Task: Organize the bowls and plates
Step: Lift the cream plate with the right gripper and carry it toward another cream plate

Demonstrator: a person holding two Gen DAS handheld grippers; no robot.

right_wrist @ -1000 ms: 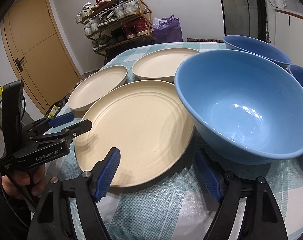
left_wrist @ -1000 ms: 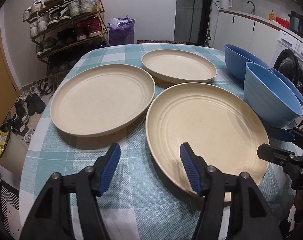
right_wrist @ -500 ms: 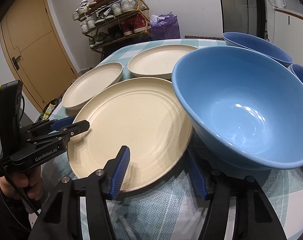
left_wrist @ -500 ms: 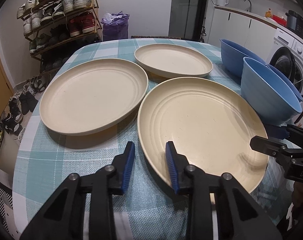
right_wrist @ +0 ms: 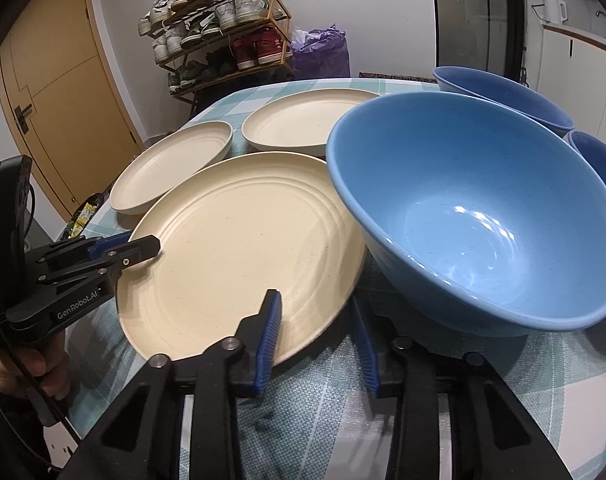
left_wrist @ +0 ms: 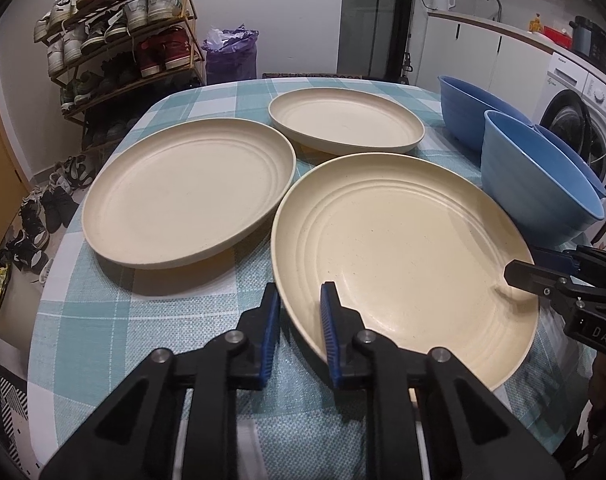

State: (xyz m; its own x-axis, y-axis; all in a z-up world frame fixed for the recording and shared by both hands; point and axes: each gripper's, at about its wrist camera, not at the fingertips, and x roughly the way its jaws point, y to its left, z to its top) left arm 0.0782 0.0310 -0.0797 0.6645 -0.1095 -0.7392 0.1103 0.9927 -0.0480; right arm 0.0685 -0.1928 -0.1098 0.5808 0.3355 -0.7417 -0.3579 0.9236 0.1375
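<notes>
On checked tablecloth (left_wrist: 151,320) | nearest plate (left_wrist: 403,264): empty | light-blue bowl (right_wrist: 475,216): empty

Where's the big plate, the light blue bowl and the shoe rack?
big plate (left_wrist: 415,248), left wrist view, its middle.
light blue bowl (right_wrist: 475,216), right wrist view, inside wall.
shoe rack (left_wrist: 123,36), left wrist view, middle shelf.

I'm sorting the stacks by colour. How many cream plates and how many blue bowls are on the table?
Cream plates: 3 (near, left, far)
Blue bowls: 3 (near, far, right edge)
Total: 6
</notes>
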